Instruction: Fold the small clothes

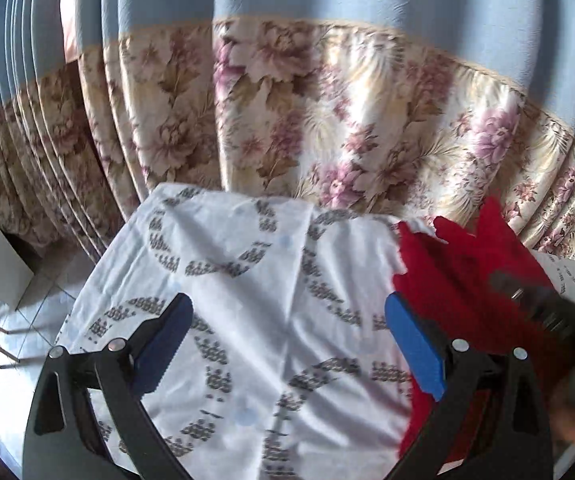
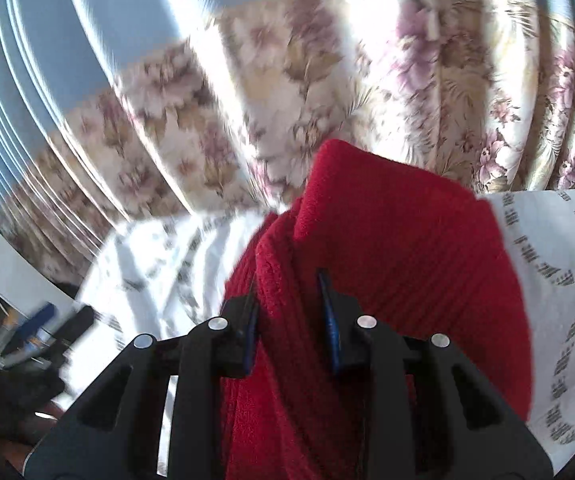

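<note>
While right tongs (image 2: 289, 316) pinch it | red ribbed knit (image 2: 399, 248) bunched | left tongs (image 1: 287, 344) spread

Right gripper (image 2: 289, 312) pinching a thick fold of red knitted garment (image 2: 387, 240), blue pads (image 2: 330, 320) pressed into the cloth on both sides. Ahead of the fingers, garment humped over white patterned tablecloth (image 2: 559, 264). Beyond that, floral curtain (image 2: 327, 92). Off to the left, blurred left gripper (image 2: 39, 320).
</note>
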Demonstrator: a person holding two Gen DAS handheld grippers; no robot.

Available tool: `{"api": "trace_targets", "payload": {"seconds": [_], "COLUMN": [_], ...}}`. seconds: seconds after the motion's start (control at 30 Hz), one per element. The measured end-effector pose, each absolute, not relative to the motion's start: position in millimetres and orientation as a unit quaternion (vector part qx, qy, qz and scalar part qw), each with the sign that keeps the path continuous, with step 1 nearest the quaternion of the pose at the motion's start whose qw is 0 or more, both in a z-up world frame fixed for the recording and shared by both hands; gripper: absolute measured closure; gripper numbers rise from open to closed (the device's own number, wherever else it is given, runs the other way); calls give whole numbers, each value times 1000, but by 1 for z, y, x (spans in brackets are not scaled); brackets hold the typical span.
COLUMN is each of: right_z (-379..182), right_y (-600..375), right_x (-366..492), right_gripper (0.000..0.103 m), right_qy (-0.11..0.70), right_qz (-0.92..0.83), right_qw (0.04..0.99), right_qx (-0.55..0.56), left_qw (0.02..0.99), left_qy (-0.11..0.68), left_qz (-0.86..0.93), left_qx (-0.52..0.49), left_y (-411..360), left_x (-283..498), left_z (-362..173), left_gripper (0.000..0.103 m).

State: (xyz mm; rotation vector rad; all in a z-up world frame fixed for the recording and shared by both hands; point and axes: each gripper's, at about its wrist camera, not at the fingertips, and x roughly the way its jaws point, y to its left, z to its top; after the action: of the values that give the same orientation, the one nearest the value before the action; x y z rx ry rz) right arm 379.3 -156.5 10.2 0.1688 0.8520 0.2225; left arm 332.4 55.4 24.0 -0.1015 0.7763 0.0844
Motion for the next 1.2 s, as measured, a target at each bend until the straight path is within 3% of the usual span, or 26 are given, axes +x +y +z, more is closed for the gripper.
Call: {"api": "trace_targets", "payload": {"seconds": [0.07,0.13,0.2,0.27,0.3,0.37,0.5,0.73,0.93,1.0,1.03,1.07,1.2], "right_z": [-3,-1,19,45,59,86,97,64,66,67,67,69,69], "right_y": [-143,-142,-160,-184,-202,-243,-301,-362,-368,-365,-365,-365,-370], "right_x": [378,373,363,345,333,310,298,305,301,301,301,302,302], "right_gripper": [63,46,41,32,22,15,13,13,13,13,13,13,13], "right_qy": [424,418,409,373,348,299,280,327,325,326,327,327,325], "right_qz": [110,126,160,163,153,107,27,-2,11,15,18,18,15], "right_qw": [897,898,892,905,916,941,957,939,939,939,938,938,938], "right_qx": [54,61,108,121,126,117,72,106,115,109,110,111,117], "left_qw": [923,922,921,920,920,920,920,931,920,917,912,908,904], "left_qy": [378,379,382,385,385,386,385,352,376,382,394,403,397], "left_qz": [42,28,14,-6,-21,-38,-75,-98,-53,-71,-85,-99,-127], "left_qx": [-57,-67,-73,-71,-66,-55,-19,0,94,88,75,63,91], "left_y": [61,62,57,46,36,16,-45,-114,-140,-134,-129,-125,-123], "left_x": [331,330,328,328,327,327,322,300,312,315,316,317,307], "left_z": [24,26,27,30,32,35,42,57,18,14,12,12,15], "left_gripper": [6,6,6,6,6,6,6,6,7,34,79,89,93]}}
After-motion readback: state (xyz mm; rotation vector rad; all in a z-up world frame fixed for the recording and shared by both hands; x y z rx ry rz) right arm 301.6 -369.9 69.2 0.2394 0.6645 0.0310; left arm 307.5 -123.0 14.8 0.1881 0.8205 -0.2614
